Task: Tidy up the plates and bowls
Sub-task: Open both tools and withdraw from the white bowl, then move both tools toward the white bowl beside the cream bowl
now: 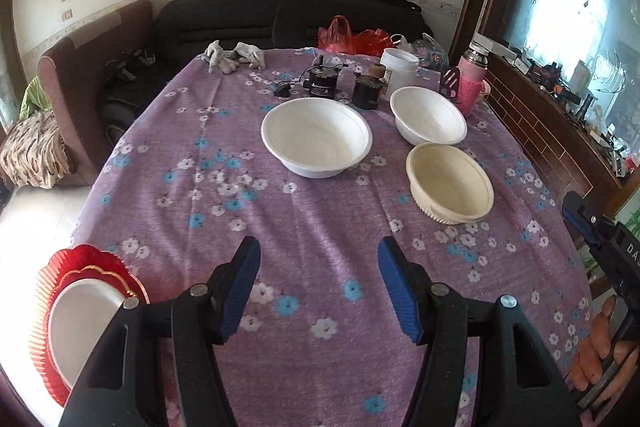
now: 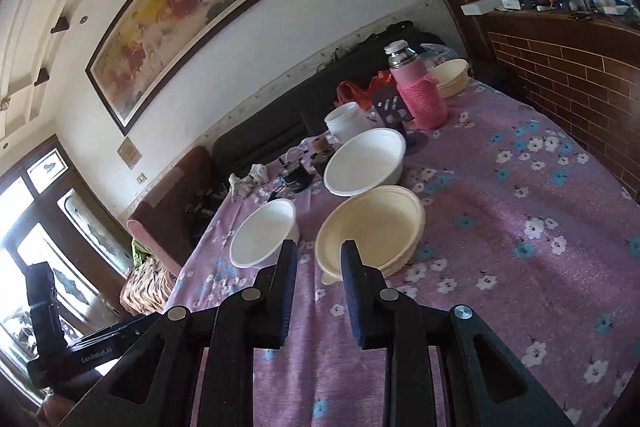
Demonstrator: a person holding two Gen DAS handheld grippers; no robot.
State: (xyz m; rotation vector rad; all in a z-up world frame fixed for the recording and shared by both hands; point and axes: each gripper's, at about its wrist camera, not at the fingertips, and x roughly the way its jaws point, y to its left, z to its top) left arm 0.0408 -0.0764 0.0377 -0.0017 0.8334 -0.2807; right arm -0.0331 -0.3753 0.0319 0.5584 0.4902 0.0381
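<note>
Three bowls stand on the purple flowered tablecloth [image 1: 320, 211]: a large white bowl [image 1: 316, 143], a smaller white bowl [image 1: 428, 121] behind it to the right, and a cream ribbed bowl [image 1: 450, 183] nearest the right side. At the lower left a white plate [image 1: 80, 323] lies on red scalloped plates [image 1: 92, 259]. My left gripper [image 1: 318, 243] hovers open over bare cloth, well short of the bowls, with nothing in it. My right gripper [image 2: 319, 247] points at the near rim of the cream bowl [image 2: 372, 227]; its jaws stand a narrow gap apart with nothing between them.
Across the table's far side stand a pink-sleeved bottle [image 2: 420, 95], a white jar [image 2: 346, 121], small dark devices [image 1: 324, 83], gloves [image 1: 236, 57] and red bags [image 1: 344, 37]. More cream bowls [image 2: 452, 75] sit at the far corner. A brick-faced counter [image 2: 580, 75] borders the right; a hand [image 1: 600, 359] shows at the right edge.
</note>
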